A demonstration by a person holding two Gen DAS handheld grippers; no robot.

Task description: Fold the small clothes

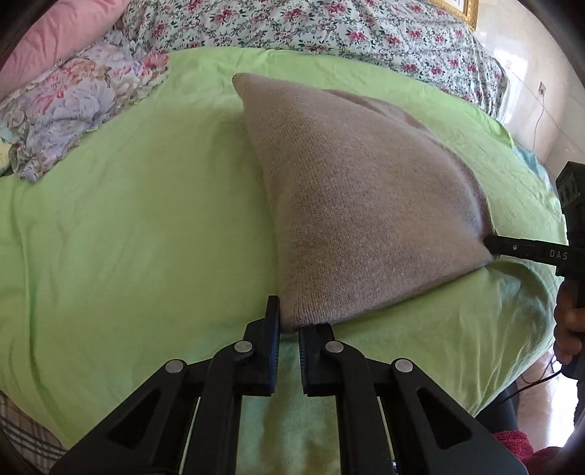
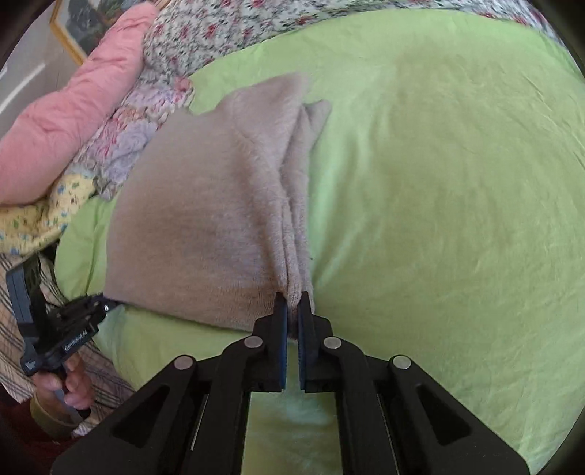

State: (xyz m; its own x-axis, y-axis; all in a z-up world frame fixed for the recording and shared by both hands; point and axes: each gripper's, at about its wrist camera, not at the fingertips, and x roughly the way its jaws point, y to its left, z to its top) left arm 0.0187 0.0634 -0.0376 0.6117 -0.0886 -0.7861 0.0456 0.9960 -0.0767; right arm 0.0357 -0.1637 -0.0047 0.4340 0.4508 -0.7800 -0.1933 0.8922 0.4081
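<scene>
Both wrist cameras look steeply down along their own fingers, close over the green sheet [image 1: 128, 226], sharing the grey knit garment [image 1: 365, 204], seemingly from opposite corners

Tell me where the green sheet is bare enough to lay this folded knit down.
The green sheet is bare right of the grey knit garment, up to the flowered bedding. Another bare stretch lies left of it. The far-left corner is crowded: patchwork floral quilt and pink pillow.

Grey-beige knit garment [image 1: 351, 204]; lime-green sheet [image 1: 128, 226]; pink-flowered white quilt [image 1: 329, 33]; plain pink pillow [image 2: 69, 120]; black hand-held grippers.
</scene>
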